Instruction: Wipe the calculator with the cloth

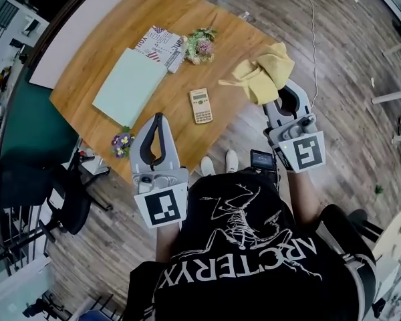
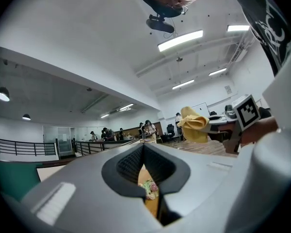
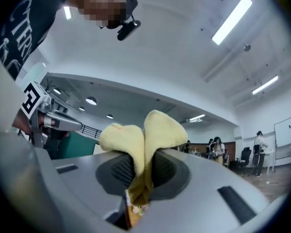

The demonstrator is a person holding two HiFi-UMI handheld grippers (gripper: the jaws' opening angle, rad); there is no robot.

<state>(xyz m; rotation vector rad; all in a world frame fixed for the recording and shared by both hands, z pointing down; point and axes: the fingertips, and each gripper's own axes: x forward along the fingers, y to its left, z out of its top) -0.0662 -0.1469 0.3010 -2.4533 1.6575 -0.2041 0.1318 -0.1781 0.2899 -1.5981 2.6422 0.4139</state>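
While wiping appears not yet begun, the head view shows the calculator [image 1: 200, 105] lying bare, ahead-right of the left gripper [image 1: 159, 118] and left of the right gripper [image 1: 281, 97]. Left gripper view: jaws pressed together, empty. Right gripper view: jaws pinch the yellow cloth [image 3: 145, 130], bunched above them.

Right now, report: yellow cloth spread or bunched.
Bunched: the soft yellow cloth bulges in crumpled lobes, pinched in the right gripper.

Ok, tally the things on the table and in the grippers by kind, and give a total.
Calculator: 1
Yellow cloth: 1
Flower bunches: 2
Green sheet: 1
Patterned booklet: 1
Total: 6
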